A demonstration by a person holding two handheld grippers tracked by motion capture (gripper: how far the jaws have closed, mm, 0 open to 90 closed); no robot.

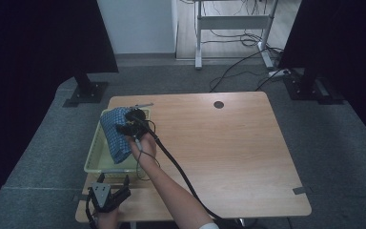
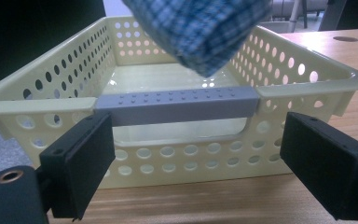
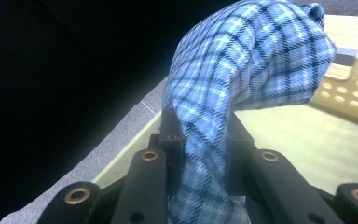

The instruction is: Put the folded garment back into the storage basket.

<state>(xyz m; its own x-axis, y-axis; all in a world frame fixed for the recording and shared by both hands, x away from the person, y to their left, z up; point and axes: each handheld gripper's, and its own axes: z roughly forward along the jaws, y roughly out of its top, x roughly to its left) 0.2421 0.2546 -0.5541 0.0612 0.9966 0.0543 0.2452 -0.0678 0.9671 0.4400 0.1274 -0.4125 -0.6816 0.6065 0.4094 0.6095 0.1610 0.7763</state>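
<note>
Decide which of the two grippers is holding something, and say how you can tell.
The right gripper: its jaws are shut on the blue checked cloth above the yellow basket. The left gripper stands open before the basket's grey handle.

Blue-and-white checked cloth (image 1: 116,134), bunched and folded, pinched between the right tongs (image 3: 204,140), hanging over the pale yellow perforated basket (image 2: 307,74) with grey handle, at the tabletop's left edge

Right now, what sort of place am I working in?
Probably a lab or recording room, not a home: a bare wooden table on grey carpet, dark screens on floor stands, and loose cables under a desk frame behind.
</note>
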